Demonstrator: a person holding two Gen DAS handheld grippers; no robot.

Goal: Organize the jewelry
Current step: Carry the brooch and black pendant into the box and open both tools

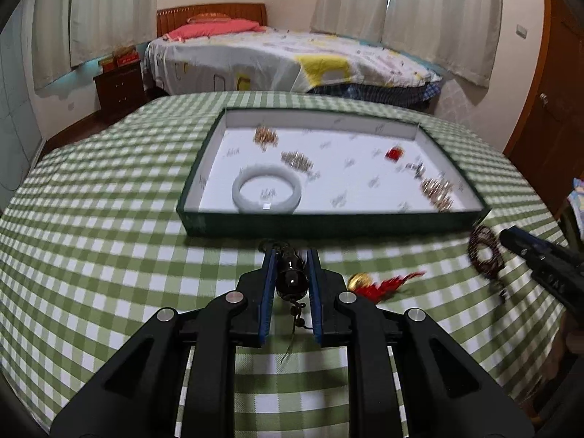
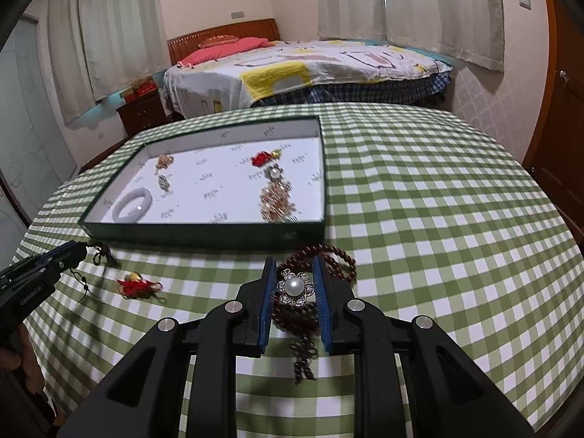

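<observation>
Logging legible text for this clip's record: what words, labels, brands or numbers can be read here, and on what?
"CanRobot-AI" or close to it, last letters unsure: white print on the side of the left gripper, seen from the right wrist.
Grey marks repeated across the tray lining: too small and blurred to read.
Red boxes on the nightstand: any print too small to read.
Nothing else legible.

A green-walled tray [image 2: 204,233] holds a pale bangle [image 2: 132,205], gold chains [image 2: 277,200] and a red charm [image 2: 261,158] — outside it lie a dark bead strand [image 2: 337,261], pearl brooch [image 2: 295,287] and red knot [image 2: 137,284].
</observation>
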